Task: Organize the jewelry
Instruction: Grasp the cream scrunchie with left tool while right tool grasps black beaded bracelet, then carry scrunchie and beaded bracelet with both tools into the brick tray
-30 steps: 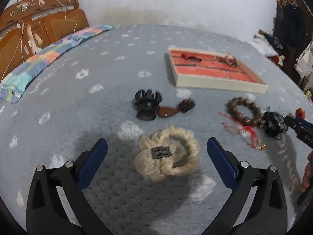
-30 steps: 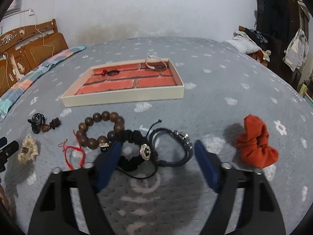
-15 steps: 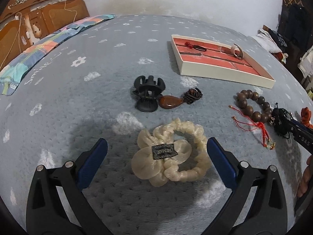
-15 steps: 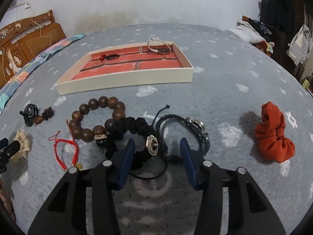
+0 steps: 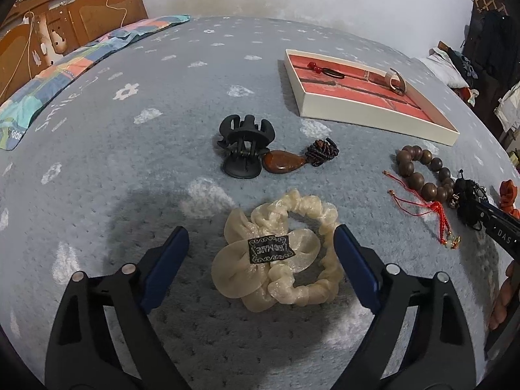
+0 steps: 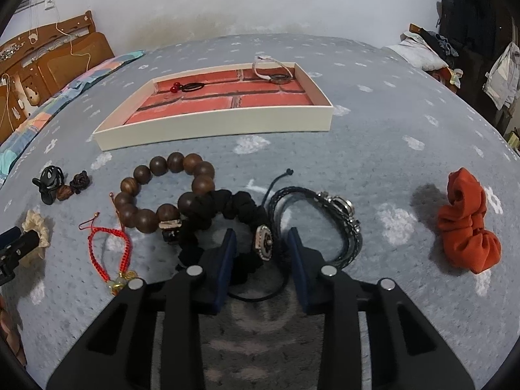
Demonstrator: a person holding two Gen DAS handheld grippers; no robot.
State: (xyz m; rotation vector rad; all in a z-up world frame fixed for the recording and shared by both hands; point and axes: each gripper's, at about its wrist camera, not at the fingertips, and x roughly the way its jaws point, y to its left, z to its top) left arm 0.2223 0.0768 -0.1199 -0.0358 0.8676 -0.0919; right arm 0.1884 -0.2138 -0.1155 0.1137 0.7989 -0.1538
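My left gripper (image 5: 261, 243) is open, its fingers on either side of a cream scrunchie (image 5: 279, 256) with a black label, lying on the grey bedspread. My right gripper (image 6: 261, 248) is half closed around a black scrunchie (image 6: 227, 214) with a silver charm; the pads look close to it, contact unclear. A wooden bead bracelet (image 6: 165, 191), a red cord bracelet (image 6: 107, 253) and a dark braided bracelet (image 6: 325, 224) lie beside it. The brick-patterned tray (image 6: 214, 123) lies beyond, holding a hair tie and a band.
A black claw clip (image 5: 245, 149) and a brown pendant (image 5: 282, 161) lie beyond the cream scrunchie. An orange scrunchie (image 6: 464, 224) lies at the right. A wooden headboard (image 5: 48, 32) and a patchwork pillow stand far left. Clothes pile up at the far right.
Both grippers have moved down and forward toward the bed. The right gripper's jaws have narrowed around the black scrunchie. The left gripper stays open over the cream scrunchie.
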